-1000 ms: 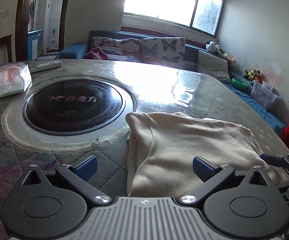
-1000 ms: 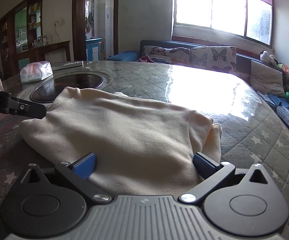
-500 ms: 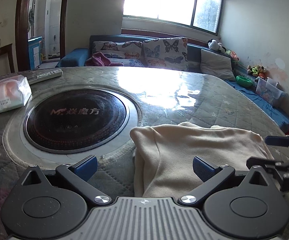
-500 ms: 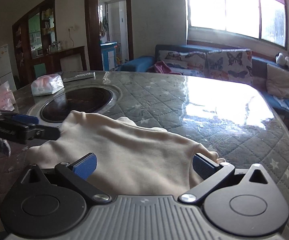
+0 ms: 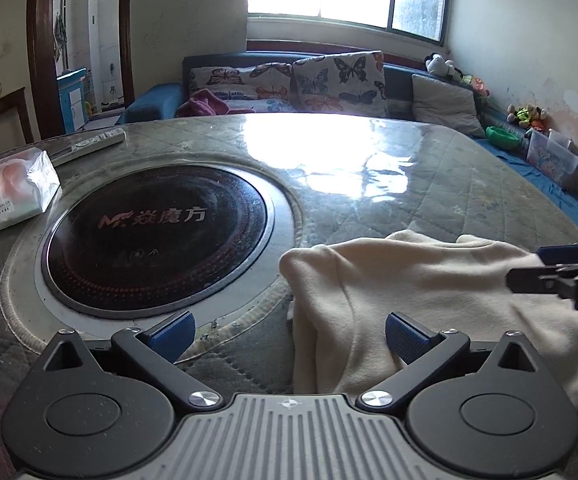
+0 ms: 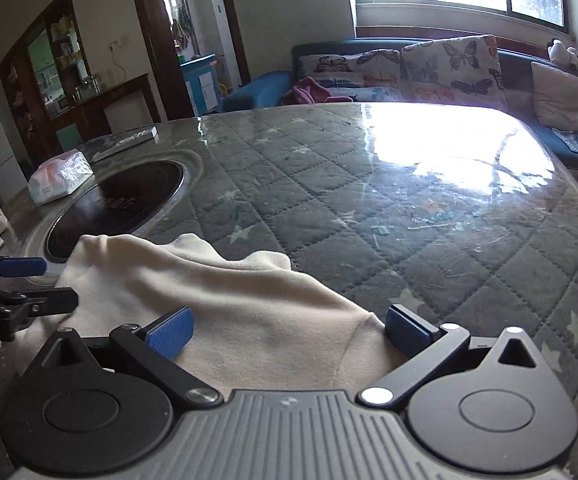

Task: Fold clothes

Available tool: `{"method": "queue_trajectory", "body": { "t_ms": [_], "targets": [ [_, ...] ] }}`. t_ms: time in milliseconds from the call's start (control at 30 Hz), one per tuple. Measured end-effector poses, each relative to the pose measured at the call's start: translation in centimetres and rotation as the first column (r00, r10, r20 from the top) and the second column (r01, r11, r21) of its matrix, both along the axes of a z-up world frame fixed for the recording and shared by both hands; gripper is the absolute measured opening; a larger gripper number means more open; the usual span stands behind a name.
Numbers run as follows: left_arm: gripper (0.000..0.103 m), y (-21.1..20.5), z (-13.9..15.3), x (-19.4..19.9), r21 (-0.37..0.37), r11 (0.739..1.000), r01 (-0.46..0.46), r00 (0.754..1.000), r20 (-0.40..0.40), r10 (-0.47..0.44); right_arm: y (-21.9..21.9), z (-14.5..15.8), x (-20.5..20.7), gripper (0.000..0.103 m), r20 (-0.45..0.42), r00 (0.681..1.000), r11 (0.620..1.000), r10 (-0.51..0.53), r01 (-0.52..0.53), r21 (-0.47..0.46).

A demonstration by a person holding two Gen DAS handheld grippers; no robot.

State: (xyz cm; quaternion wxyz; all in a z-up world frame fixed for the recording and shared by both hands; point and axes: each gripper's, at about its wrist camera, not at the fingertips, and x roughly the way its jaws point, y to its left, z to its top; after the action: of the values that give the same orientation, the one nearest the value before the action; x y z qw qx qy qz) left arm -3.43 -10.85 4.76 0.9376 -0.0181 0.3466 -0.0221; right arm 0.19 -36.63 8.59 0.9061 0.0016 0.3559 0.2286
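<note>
I've got the big round table (image 5: 469,184), quilted cover under clear plastic, w/ the black induction hob (image 5: 157,232) set in its middle. The cream garment (image 5: 429,292) lies bunched at the near edge, just beside the hob, part hanging off toward me, probably so both grippers can reach its near hem. My left gripper (image 5: 287,330) sits low over the garment's left edge, jaws wide apart, holding nothing. My right gripper (image 6: 287,326) straddles the right side, also spread; cloth lies between the pads, but I can't be sure it's touching them. Tissue pack (image 5: 11,192) and remote (image 5: 97,142) sit well apart, far side, out of the way.
</note>
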Motion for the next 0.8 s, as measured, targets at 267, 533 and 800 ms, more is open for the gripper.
{"method": "queue_trajectory", "body": {
  "t_ms": [267, 533, 800],
  "targets": [
    [0.103, 0.7, -0.3, 1.3, 0.027, 0.999, -0.043, 0.999, 0.001, 0.043, 1.9, 0.5, -1.0, 0.103, 0.088, 0.996, 0.991, 0.017, -0.005, -0.137],
    [0.103, 0.8, 0.6, 0.1, 0.032, 0.999, -0.013, 0.999, 0.036, 0.012, 3.5, 1.1, -2.5, 0.103, 0.152, 0.987, 0.973, 0.05, -0.013, -0.231],
    [0.103, 1.4, 0.0, -0.4, 0.048, 0.998, -0.028, 1.0, 0.011, 0.027, 5.8, 1.4, -4.7, 0.103, 0.183, 0.976, 0.964, 0.118, -0.068, -0.259]
  ]
}}
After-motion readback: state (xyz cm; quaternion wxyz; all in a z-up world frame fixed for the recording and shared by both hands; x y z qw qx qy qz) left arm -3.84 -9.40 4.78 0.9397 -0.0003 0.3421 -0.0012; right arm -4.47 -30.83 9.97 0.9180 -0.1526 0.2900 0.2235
